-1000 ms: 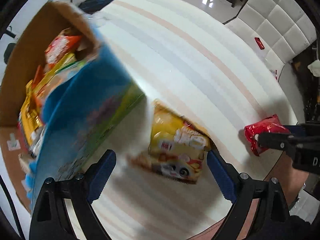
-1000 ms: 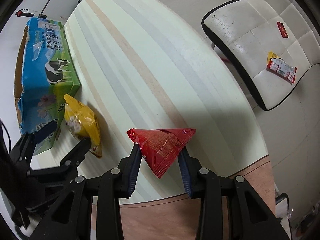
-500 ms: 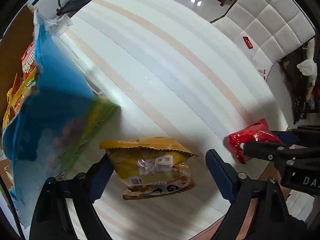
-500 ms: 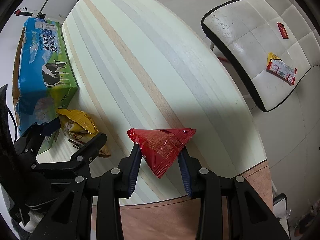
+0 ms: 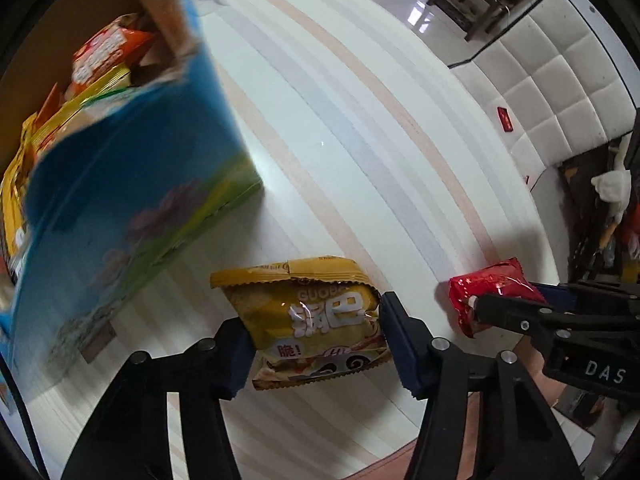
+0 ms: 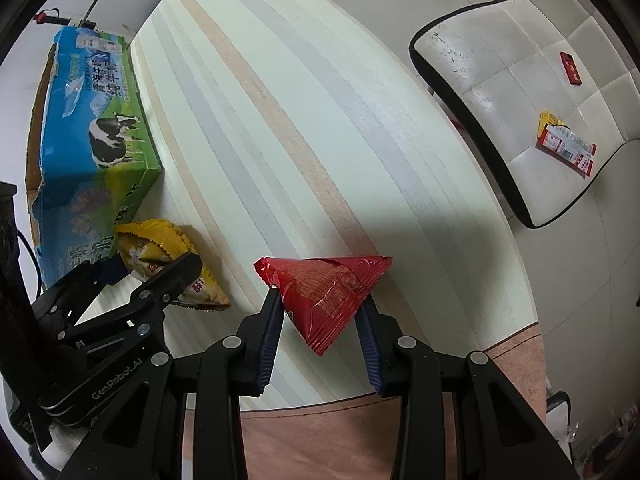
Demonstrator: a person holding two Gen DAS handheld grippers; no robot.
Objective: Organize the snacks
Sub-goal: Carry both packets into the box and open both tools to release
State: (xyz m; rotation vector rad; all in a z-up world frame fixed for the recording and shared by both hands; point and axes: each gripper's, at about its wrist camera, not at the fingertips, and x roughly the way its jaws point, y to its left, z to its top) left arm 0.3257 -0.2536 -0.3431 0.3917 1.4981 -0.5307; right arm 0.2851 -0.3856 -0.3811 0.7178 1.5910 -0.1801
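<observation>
The left gripper (image 5: pixel 316 340) has just been closing its jaws, and its blue pads (image 5: pixel 394 330) now press on both sides of the yellow snack bag (image 5: pixel 312 324), which lies on the striped table (image 5: pixel 360 140). The right gripper (image 6: pixel 320 320) is clamped on the red snack packet (image 6: pixel 326 296), holding it just above the table edge. The blue milk carton box (image 5: pixel 120 200), with snack packs (image 5: pixel 104 56) inside, stands just to the left of the left gripper.

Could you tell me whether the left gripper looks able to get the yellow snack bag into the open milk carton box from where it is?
Probably yes: the left gripper, jaws just closing, grips the yellow snack bag, and the box stands beside it, top open, nothing between.
</observation>
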